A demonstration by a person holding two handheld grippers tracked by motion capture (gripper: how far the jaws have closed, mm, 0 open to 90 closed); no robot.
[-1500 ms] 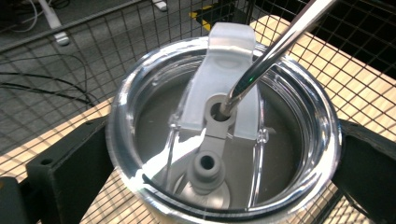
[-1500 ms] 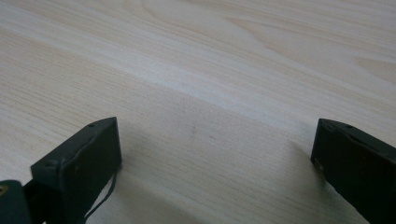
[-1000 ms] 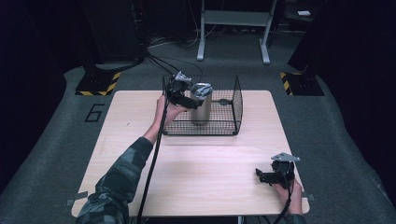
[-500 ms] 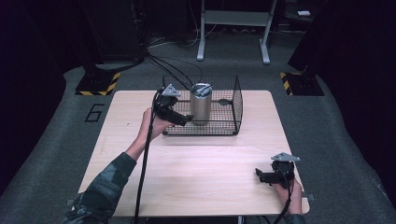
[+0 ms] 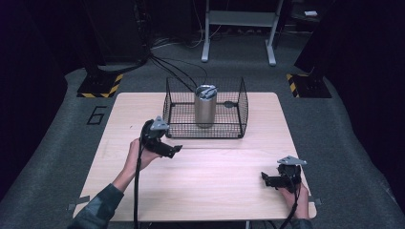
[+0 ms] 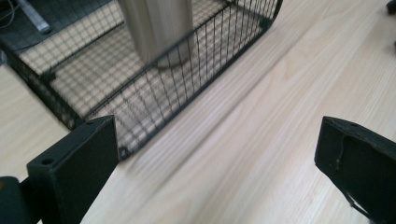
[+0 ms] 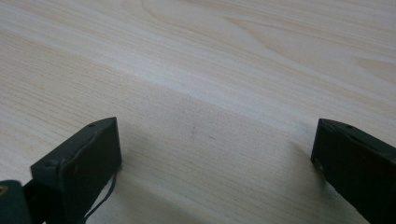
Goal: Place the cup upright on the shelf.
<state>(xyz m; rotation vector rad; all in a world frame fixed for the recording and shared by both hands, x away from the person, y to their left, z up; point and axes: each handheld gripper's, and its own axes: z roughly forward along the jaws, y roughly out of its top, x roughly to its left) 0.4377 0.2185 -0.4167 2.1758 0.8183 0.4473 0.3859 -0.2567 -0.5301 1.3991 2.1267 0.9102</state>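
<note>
A steel tumbler [image 5: 205,106] stands upright inside a black wire basket [image 5: 181,129] at the back middle of the wooden table [image 5: 219,167]. My left gripper [image 5: 173,150] hovers just in front of the basket's front left corner, open, with nothing between its jaws. In the left gripper view the left gripper [image 6: 215,158] shows its jaws wide apart, with the basket's wall [image 6: 201,51] and the tumbler's lower part [image 6: 159,28] ahead. My right gripper [image 5: 265,180] rests low near the table's front right corner. It is open, and the right gripper [image 7: 215,154] has only bare wood between its jaws.
A small dark item [image 5: 230,104] lies in the basket to the right of the tumbler. Behind the table are cables [image 5: 172,67], a metal stand [image 5: 239,28] and black-yellow striped bases [image 5: 100,86]. Bare wood stretches between the two grippers.
My left gripper has drawn back from the tumbler at the basket's top, toward the person and down, to the table in front of the basket. The tumbler stays upright; the right gripper is unmoved.
</note>
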